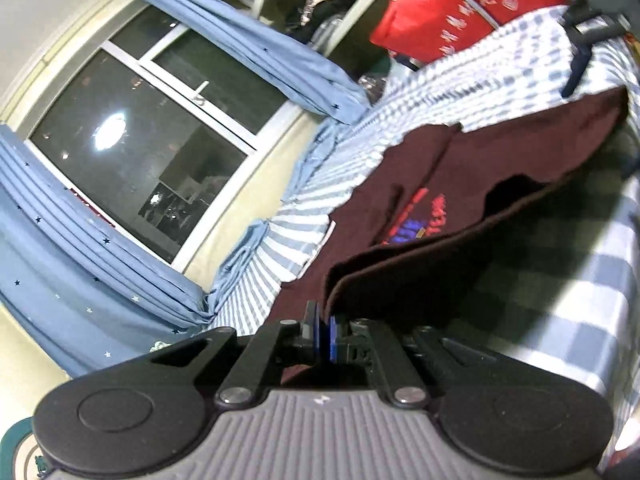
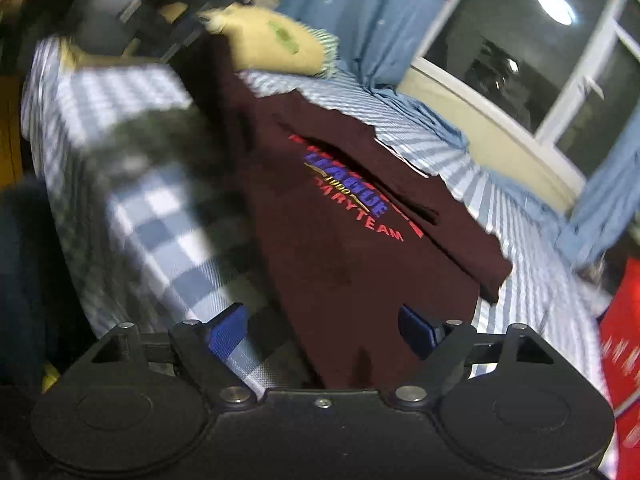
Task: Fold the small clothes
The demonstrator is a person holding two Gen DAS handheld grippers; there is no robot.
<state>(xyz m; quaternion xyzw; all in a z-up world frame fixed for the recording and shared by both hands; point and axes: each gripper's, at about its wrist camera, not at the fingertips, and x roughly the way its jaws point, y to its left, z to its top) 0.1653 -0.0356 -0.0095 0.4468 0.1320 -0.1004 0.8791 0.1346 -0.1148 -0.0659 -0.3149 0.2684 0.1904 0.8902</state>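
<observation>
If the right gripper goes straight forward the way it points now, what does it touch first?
Most likely the dark maroon shirt. The right gripper is open, and the shirt's near edge lies between and just ahead of its fingers, on the checked bedsheet. Depth is unclear in this blurred view.

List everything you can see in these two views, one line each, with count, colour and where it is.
T-shirt: one, dark maroon with red and blue lettering, lying on the bed, one edge lifted.
Bed sheet: one, blue and white check, under the shirt.
Striped cloth: one, blue and white, along the window side of the bed.
Pillow: one, pale yellow, at the bed's far end.
Curtains: two, blue with small stars, either side of the window.
Window: one, white frame, dark glass.
Bag: one, red, beyond the bed.
Left claw: black with blue pads, shut on the T-shirt's edge.
Right claw: black with blue pads, open over the shirt's near end.
</observation>
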